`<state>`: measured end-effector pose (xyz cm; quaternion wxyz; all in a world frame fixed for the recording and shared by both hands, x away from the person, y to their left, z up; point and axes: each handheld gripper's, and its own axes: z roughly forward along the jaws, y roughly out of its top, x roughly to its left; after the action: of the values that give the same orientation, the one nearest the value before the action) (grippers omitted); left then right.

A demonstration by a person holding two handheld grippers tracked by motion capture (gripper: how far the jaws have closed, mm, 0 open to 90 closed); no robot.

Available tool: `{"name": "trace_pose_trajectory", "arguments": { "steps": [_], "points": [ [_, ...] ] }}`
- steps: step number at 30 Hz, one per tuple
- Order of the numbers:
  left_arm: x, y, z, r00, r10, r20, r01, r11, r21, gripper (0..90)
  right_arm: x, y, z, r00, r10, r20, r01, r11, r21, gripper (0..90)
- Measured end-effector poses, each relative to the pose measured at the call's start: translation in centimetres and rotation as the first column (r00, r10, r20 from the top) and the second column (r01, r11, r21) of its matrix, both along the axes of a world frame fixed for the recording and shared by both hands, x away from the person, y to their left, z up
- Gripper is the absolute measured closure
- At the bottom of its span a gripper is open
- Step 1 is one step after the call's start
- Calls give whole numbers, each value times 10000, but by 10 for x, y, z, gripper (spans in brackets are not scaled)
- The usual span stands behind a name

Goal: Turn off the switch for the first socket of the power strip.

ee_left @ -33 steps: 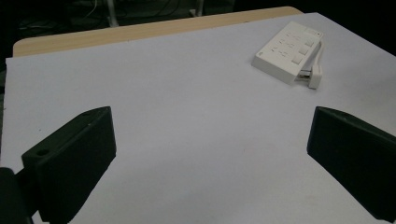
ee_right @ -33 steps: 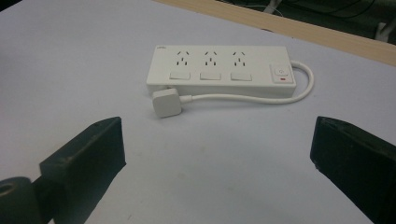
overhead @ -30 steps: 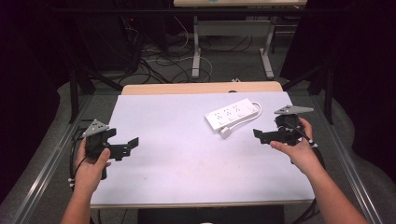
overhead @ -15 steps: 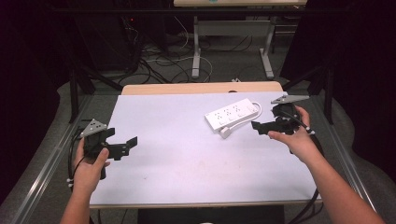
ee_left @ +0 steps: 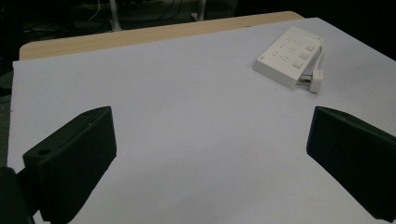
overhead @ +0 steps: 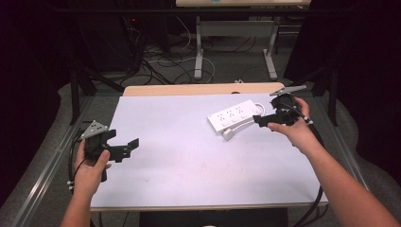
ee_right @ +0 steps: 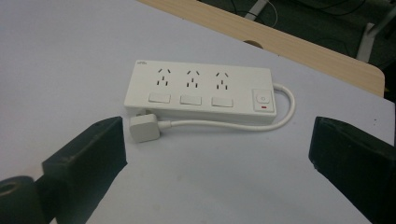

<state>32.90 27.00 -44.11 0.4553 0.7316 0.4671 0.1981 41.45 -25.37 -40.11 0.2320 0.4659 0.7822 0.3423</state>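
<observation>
While your right tongs [overhead: 261, 121] hover beside the power strip [overhead: 232, 116], both tongs are released.
The power strip lies on the far right part of the worktop [overhead: 189, 142], its plug [ee_right: 144, 128] just beside it; your left tongs [overhead: 130, 147] wait well apart, holding nothing.

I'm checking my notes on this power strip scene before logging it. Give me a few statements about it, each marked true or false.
1. The right gripper has its jaws open, facing the white power strip. True.
2. The plug sits in one of the strip's sockets. False: it lies on the table beside the strip, and all three sockets are free.
3. The left gripper is clamped on the cord. False: it is open, far from the strip.
4. The cord loops round the strip's switch end. True.
5. The strip lies on the table's far right part. True.
</observation>
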Motion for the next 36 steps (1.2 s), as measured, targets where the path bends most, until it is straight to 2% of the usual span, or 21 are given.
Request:
{"name": "trace_pose_trajectory", "arguments": {
  "steps": [11, 21, 24, 31, 36],
  "points": [
    [0, 0, 0, 10000, 1, -20, -1, 10000, -3, 15, 17, 7, 2, 9997, 11, -226, -26, 9976, -688, 63],
    [0, 1, -1, 10000, 20, -30, -20, 10000, -1, 15, 30, 5, 1, 9990, -165, -414, 126, 9955, -942, 95],
    [0, 0, -1, 10000, -4, -35, 4, 10000, -11, 15, 35, 5, 0, 9978, -274, -597, 216, 9952, -953, 105],
    [1, -1, -2, 10000, -22, -24, 22, 10000, -5, 16, 43, 5, -2, 9975, -278, -657, 211, 9947, -1008, 135],
    [1, 0, -1, 10000, -22, -41, 22, 10000, 6, 16, 51, 7, -4, 9963, -377, -773, 316, 9965, -776, 149]
  ]
}}
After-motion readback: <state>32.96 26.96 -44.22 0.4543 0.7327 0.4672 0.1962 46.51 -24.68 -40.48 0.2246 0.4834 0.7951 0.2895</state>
